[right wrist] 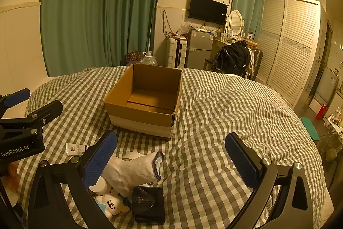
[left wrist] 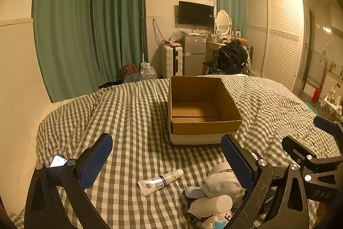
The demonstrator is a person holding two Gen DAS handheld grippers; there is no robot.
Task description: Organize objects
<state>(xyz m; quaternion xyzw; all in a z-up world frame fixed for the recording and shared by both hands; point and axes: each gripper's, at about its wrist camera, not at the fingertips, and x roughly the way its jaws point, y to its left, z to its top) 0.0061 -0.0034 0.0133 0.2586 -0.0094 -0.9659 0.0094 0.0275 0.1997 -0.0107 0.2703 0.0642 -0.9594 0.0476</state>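
Both grippers hang over a bed covered in a grey-and-white checked quilt (left wrist: 133, 121), each with its blue-padded fingers spread wide apart and nothing between them: the left gripper (left wrist: 166, 161) and the right gripper (right wrist: 171, 157). An open cardboard box (left wrist: 201, 108) sits on the quilt at twelve o'clock from the left gripper and at about eleven o'clock from the right one; both views look down onto its bare floor. The things to sort lie in a loose heap on the quilt near the cameras. The left wrist view shows a white tube (left wrist: 160, 181) lying flat at six o'clock between its fingers, with a white sock (left wrist: 223, 185), a pale cylinder (left wrist: 211, 205) and a phone (left wrist: 57, 161) at eight o'clock behind the left finger. The right wrist view hides most of the tube behind its left finger, showing only the flat end, but it alone shows the sock's dark-edged cuff standing up, a small white plush figure (right wrist: 112, 205) at seven o'clock, and a black case (right wrist: 148, 205) just beside it. Each view catches the other gripper at its edge.
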